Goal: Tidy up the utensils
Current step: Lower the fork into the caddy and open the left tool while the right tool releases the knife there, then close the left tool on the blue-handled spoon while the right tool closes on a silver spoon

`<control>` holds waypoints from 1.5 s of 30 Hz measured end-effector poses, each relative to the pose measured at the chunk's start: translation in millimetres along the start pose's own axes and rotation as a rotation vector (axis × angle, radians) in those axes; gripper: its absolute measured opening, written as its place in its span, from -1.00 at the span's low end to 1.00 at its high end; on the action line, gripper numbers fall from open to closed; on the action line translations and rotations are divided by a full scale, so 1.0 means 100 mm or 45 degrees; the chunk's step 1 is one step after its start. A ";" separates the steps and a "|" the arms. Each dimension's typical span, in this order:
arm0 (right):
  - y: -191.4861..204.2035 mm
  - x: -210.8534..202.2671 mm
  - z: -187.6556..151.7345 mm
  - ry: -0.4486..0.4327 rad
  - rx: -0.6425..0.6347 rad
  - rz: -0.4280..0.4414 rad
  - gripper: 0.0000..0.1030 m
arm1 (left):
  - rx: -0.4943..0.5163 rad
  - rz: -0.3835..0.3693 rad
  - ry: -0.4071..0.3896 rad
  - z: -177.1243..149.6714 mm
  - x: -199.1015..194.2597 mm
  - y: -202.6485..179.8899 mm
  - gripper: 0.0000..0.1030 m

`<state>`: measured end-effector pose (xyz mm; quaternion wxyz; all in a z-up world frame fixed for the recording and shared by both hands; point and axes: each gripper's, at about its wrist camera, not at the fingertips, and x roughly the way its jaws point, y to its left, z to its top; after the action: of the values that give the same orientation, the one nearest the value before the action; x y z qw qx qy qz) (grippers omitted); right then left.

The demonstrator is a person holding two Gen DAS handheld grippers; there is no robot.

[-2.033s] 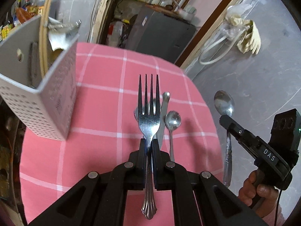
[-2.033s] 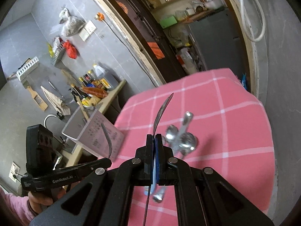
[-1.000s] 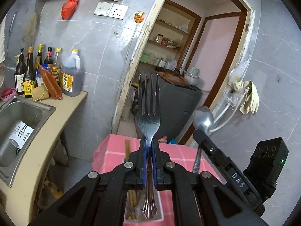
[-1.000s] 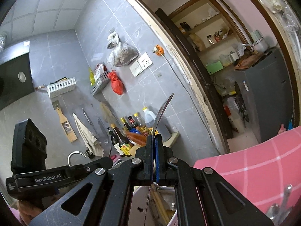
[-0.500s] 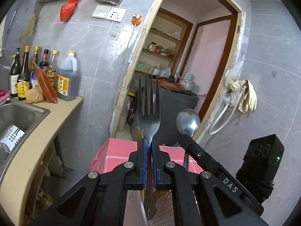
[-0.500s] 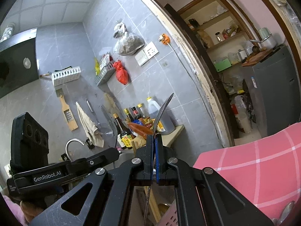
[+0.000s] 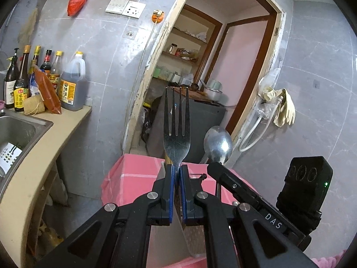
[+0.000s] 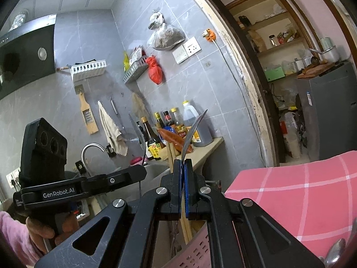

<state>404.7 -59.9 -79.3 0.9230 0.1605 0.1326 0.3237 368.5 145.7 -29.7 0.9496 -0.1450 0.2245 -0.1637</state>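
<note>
Steel fork (image 7: 176, 131) and spoon (image 7: 218, 144) clamped upright in closed jaws

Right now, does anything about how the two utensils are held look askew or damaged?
Nothing stands out. The left tool is shut on the fork, tines up and straight. The right tool is shut on the spoon, bowl up. Both sit above the perforated holder on the pink cloth; neither looks bent.

Left gripper (image 7: 176, 174) and right gripper (image 8: 183, 167) side by side, fingers (image 7: 169, 178) clamped together, pointing roughly level.
</note>
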 end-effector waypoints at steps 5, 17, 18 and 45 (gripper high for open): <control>0.00 -0.03 0.01 0.031 -0.024 -0.016 -0.94 | 0.000 -0.019 0.034 -0.03 0.01 0.01 -0.89; -0.02 -0.15 0.06 0.060 -0.029 -0.039 -0.52 | -0.014 -0.041 0.052 -0.07 -0.05 0.05 -0.85; -0.02 -0.17 0.06 0.059 -0.029 -0.043 -0.51 | -0.010 -0.040 0.053 -0.07 -0.06 0.04 -0.83; -0.21 -1.86 0.73 -0.104 -0.087 -0.495 0.98 | 0.101 0.190 -0.156 -0.16 -0.39 -1.18 1.00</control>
<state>301.1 -209.3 5.3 0.9776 0.1135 0.1123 0.1369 298.7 50.4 13.2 0.9761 -0.0998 0.1695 -0.0923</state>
